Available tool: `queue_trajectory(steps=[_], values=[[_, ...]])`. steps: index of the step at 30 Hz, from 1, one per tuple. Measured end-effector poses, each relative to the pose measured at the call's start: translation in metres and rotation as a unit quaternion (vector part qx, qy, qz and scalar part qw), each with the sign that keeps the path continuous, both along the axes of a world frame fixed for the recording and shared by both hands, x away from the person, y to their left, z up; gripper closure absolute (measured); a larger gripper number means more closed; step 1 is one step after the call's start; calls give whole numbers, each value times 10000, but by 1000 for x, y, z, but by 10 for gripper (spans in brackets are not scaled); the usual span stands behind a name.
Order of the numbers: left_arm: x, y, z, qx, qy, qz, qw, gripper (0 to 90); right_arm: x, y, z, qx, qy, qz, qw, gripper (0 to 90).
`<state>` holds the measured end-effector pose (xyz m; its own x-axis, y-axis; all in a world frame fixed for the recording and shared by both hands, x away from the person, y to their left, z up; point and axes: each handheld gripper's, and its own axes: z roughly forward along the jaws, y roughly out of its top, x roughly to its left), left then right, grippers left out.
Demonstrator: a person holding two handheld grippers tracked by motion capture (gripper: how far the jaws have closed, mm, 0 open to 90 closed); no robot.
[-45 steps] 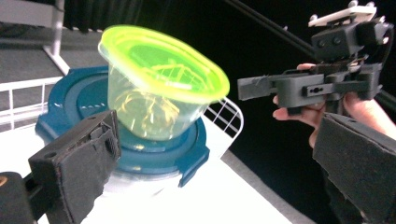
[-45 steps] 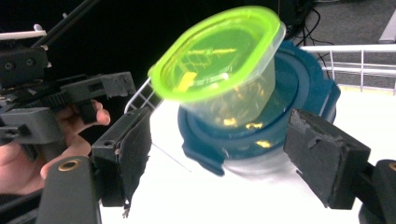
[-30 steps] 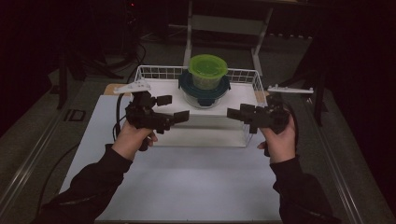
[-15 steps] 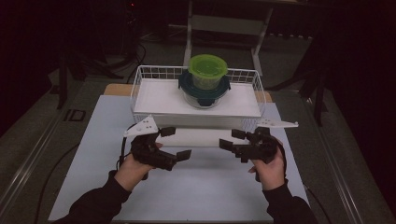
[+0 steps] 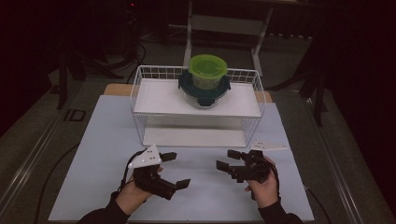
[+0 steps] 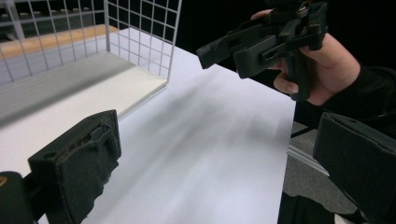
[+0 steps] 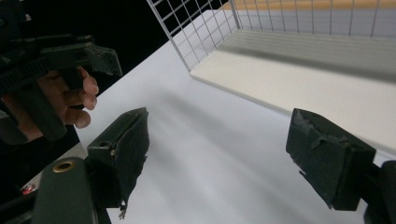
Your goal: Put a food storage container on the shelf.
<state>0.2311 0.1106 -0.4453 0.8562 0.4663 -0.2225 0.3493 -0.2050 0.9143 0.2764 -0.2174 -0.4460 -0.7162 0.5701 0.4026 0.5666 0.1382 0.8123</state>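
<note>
Both claws, left (image 5: 175, 170) and right (image 5: 226, 158), have dropped nearer, gaping wide; green-lidded container (image 5: 208, 74) tops the rack (image 5: 154, 100).

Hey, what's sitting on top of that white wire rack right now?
On the wire rack's upper shelf stands a glass container with a dark teal lid, and a smaller green-lidded container is stacked on it. Their contents cannot be made out, and the dark lid is partly covered.

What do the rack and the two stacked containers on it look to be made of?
Rack: white-coated wire, seen in its thin grid, with matte white shelf boards. Green-lidded container: likely translucent plastic. Lower container: clear glossy bowl, glass or plastic, dark lid.
</note>
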Motion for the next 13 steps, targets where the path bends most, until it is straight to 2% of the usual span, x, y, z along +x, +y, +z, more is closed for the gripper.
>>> queue_trajectory(steps=[5, 13], values=[[-4, 1, -12, -1, -91, 54, 9999, 5, -2, -2, -11, -92, 14, -15, 10000, 206], [-6, 4, -18, -65, -36, 94, 9999, 5, -3, -2, -18, -165, -44, 10, 9999, 206]])
